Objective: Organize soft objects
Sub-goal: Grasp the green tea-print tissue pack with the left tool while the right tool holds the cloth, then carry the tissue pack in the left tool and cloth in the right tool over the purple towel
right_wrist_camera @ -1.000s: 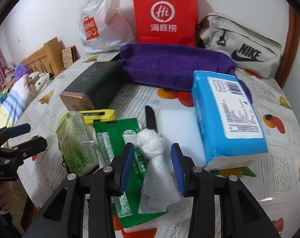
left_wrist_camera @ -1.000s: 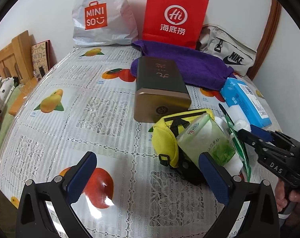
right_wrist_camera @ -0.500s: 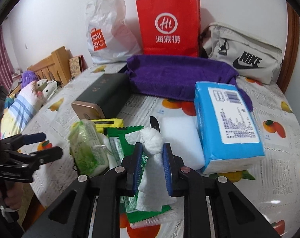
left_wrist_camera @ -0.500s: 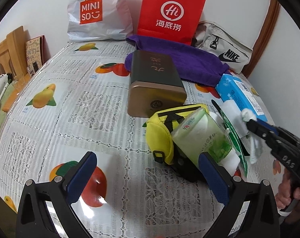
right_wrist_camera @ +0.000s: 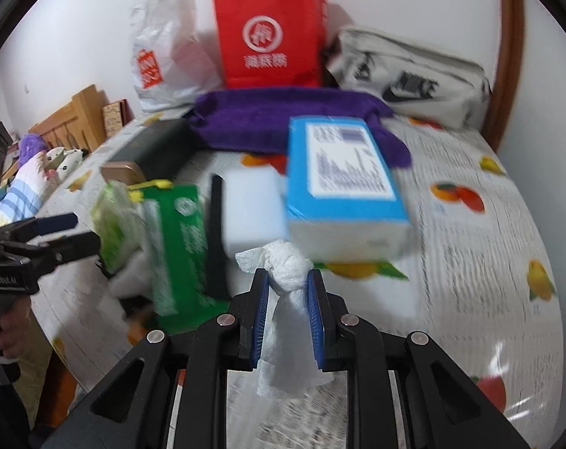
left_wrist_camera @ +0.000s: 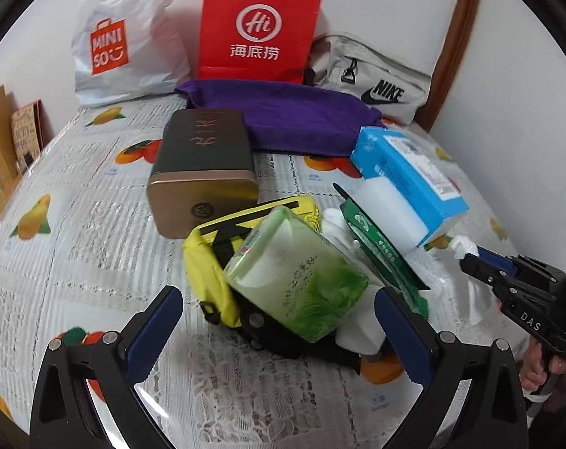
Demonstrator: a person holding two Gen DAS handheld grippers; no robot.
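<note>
Knotted tissue pinched between right jaws, lifted

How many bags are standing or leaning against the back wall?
3: a white plastic bag on the left, a red paper bag in the middle, a grey sports bag on the right. Others may hide behind them.

A glossy clear plastic sheet covers the lace tablecloth; the tin box has a matt dark body and satin metal end; the purple towel is plush cloth; the knotted tissue is crinkled paper
</note>
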